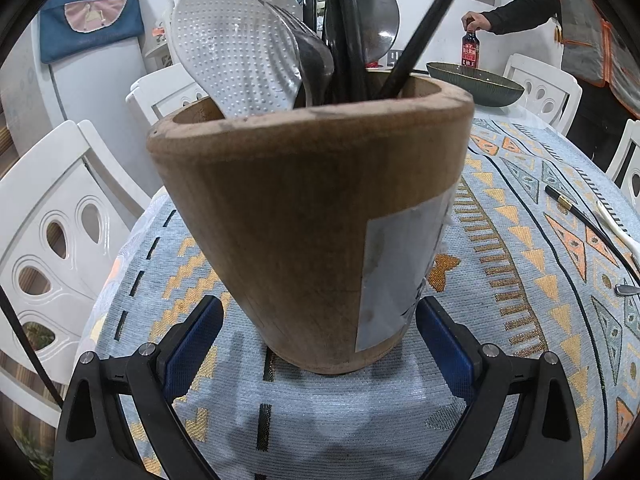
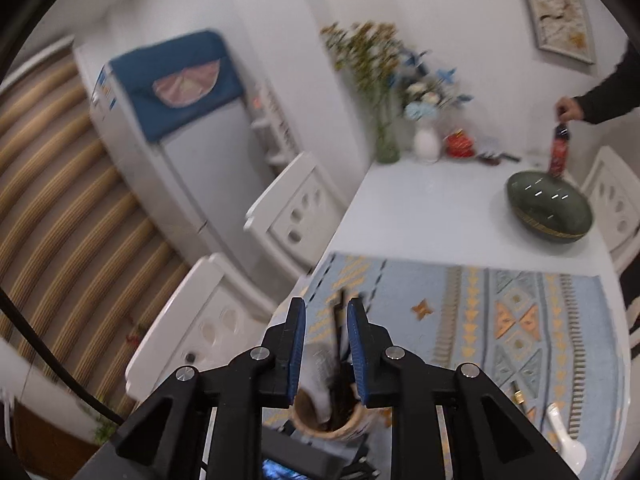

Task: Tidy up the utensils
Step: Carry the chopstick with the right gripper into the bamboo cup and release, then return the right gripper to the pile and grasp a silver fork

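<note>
Right hand-held gripper parted above wooden holder, near tablecloth edge

The wooden holder is crowded with a white rice paddle, fork and black chopsticks, leaving little entry room at its mouth. To its right, patterned worktop lies open up to a loose chopstick and white spoon. White chairs block the left edge.

wooden holder base hidden behind gripper; chopstick blurred
</note>
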Tool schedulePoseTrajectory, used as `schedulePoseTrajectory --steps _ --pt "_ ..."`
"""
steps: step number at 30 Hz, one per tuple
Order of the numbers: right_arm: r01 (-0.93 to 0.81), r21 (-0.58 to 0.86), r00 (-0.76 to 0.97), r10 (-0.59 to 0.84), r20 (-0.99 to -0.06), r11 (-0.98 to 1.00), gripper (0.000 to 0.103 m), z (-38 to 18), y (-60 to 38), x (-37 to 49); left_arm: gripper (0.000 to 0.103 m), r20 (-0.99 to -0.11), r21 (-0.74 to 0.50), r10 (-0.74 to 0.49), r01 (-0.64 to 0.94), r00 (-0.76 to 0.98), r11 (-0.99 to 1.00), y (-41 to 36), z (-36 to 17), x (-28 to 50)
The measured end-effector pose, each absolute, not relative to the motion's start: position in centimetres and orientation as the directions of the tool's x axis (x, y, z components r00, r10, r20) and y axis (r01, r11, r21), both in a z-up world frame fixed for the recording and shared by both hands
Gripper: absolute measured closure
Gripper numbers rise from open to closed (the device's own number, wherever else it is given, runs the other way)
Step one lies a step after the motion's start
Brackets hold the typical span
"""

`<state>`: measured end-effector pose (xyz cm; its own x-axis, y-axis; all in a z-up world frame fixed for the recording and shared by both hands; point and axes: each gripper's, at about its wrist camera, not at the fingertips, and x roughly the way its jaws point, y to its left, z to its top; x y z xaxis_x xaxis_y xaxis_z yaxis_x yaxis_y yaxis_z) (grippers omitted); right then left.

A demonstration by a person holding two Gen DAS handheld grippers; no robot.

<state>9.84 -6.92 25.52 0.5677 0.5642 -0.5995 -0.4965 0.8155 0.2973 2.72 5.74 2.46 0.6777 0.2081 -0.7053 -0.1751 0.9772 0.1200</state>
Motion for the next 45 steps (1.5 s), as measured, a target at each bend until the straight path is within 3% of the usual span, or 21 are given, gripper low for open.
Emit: schedulePoseTrajectory --steps 10,15,27,33,37,45 --pt "-0.303 0.227 0.762 0.379 -0.525 0.925 0.080 29.8 -16.2 9.9 0.006 -0.705 0.116 0.207 -0.178 0.679 0.977 5.9 2.6 2.5" --pt "-0.162 0.186 0.777 0.242 -0.581 0.969 0.074 28.5 -21.1 10.2 0.006 -0.705 0.116 0.207 -0.178 0.679 0.977 5.9 2.6 2.5" --pt "0.187 0.169 0.450 0.068 -0.891 0.968 0.074 14.2 -32.2 11.5 0.006 -0.704 0.116 0.207 -0.178 0.679 0.977 5.9 2.6 2.5" --pt "0.336 0.185 0.303 0.081 -0.950 0.923 0.074 8.7 -36.6 10.2 0.006 -0.705 0.116 0.207 -0.178 0.679 0.977 5.9 2.6 2.5" --pt "0.448 0.249 0.198 0.177 -0.964 0.858 0.074 4.8 -39.4 8.9 0.006 -0.705 0.116 0.207 -0.178 0.679 0.977 6.0 2.6 2.4" --pt "0.423 0.175 0.063 0.163 -0.985 0.889 0.074 1.9 -39.8 6.8 0.006 -0.704 0.117 0.208 -0.178 0.679 0.977 6.0 2.5 2.4"
